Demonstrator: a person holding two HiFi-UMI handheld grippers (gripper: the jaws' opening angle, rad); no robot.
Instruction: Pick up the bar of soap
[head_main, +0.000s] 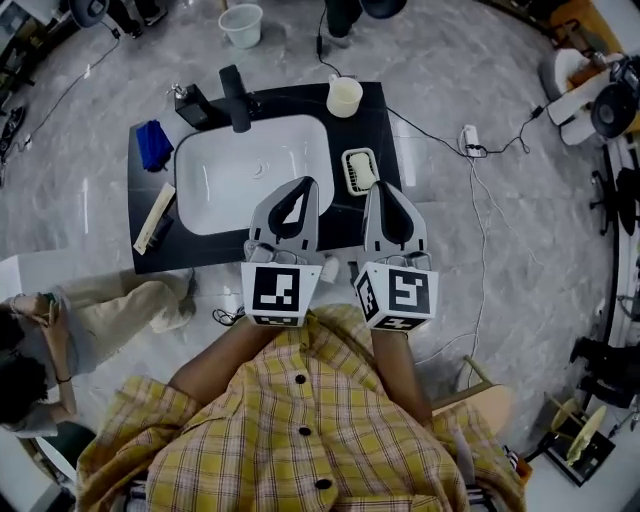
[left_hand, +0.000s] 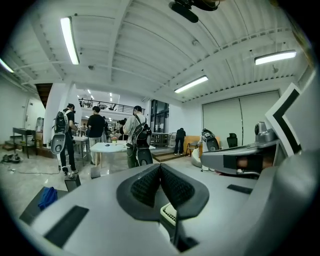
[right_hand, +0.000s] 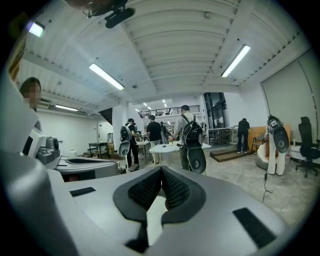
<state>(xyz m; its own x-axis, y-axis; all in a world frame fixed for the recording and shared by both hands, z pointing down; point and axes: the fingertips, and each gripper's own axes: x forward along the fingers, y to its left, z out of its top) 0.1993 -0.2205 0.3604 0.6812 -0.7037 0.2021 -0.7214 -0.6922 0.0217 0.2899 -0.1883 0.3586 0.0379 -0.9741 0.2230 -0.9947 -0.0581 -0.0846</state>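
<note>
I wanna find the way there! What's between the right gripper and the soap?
Head view: only the dish rim and bare black counter lie between the right gripper and the soap.

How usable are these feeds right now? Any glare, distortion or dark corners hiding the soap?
Head view: heavy fisheye bending, dim cool light, faint sheen on the basin, but the soap in its dish reads clearly. Left gripper view: black corners, ceiling strip lights blown out, left gripper close and soft. Right gripper view: same dark corners and bending, right gripper soft too.
</note>
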